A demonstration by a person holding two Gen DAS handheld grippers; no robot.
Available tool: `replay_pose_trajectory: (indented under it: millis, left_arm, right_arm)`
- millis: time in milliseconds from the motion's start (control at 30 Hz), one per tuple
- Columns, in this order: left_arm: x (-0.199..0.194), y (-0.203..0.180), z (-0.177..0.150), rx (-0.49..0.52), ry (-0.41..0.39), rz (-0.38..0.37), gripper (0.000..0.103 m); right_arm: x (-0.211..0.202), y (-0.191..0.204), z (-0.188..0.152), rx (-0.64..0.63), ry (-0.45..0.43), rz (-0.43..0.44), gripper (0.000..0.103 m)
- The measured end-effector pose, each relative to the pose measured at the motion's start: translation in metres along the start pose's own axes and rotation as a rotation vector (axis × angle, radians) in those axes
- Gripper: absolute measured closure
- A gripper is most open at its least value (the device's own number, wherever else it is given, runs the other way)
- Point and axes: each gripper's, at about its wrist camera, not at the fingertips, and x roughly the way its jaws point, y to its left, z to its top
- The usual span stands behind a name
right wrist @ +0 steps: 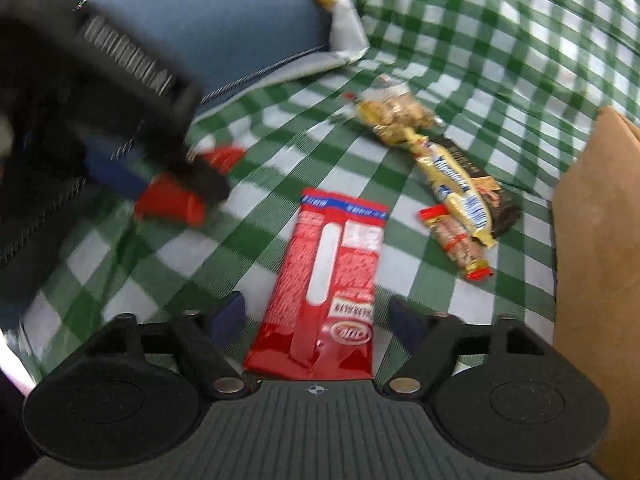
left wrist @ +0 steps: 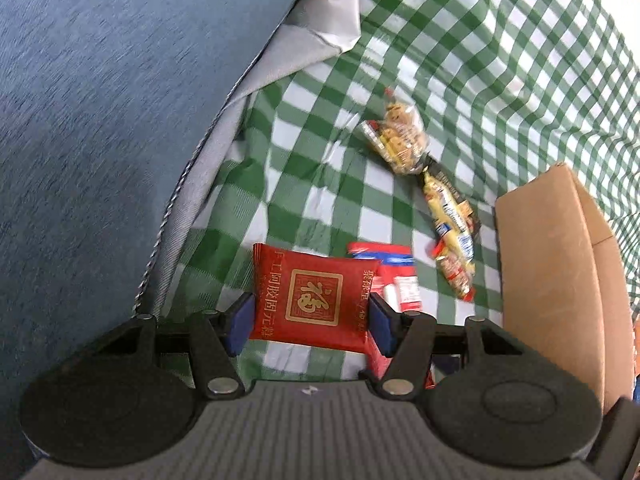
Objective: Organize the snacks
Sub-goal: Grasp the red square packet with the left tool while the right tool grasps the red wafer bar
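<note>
My left gripper [left wrist: 310, 316] is shut on a dark red snack packet with gold characters [left wrist: 314, 300] and holds it above the green checked cloth [left wrist: 500, 60]; it also shows blurred in the right wrist view [right wrist: 172, 200]. My right gripper [right wrist: 316, 316] is open, its fingers either side of a long red wrapper [right wrist: 332, 280] lying on the cloth, also seen in the left wrist view [left wrist: 394, 276]. Beyond lie a clear bag of small biscuits [right wrist: 394, 114], a yellow bar [right wrist: 452, 188], a dark bar [right wrist: 480, 176] and a red-ended stick [right wrist: 456, 242].
A cardboard box [right wrist: 596, 260] stands at the right, also in the left wrist view [left wrist: 548, 280]. A blue fabric bag with a grey lining and zipper [left wrist: 120, 100] fills the left, with a white packet [left wrist: 336, 12] at its edge.
</note>
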Motion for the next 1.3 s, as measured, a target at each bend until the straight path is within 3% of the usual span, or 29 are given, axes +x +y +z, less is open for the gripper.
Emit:
replay_pose_trajectory:
  millis: [33,100,400,533,633,933,1300]
  left_arm:
    - [0.001,-0.003,0.001,0.004,-0.005,-0.007,0.038]
    - [0.001,-0.008,0.000,0.014,-0.012,-0.016,0.038]
    - [0.013,-0.030,-0.007,0.073,0.034,-0.050,0.038]
    - [0.026,-0.034,-0.013,0.109,0.092,-0.006,0.037]
    - [0.036,-0.033,-0.018,0.135,0.136,0.048,0.036]
    - [0.039,-0.039,-0.018,0.189,0.125,0.089,0.026]
    - [0.049,-0.054,-0.025,0.292,0.122,0.147,0.023]
  right_arm:
    - [-0.002,0.001,0.000,-0.014,-0.007,0.001,0.048]
    - [-0.005,0.003,-0.002,-0.044,-0.013,-0.013,0.052]
    - [-0.033,-0.013,-0.008,-0.003,-0.012,-0.165,0.055]
    - [-0.025,-0.025,-0.016,0.066,0.082,-0.152,0.054]
    - [-0.023,-0.027,-0.016,0.092,0.090,-0.143,0.052]
    - [-0.020,-0.034,-0.016,0.133,0.093,-0.129,0.045]
    - [-0.016,-0.039,-0.017,0.168,0.093,-0.128,0.042]
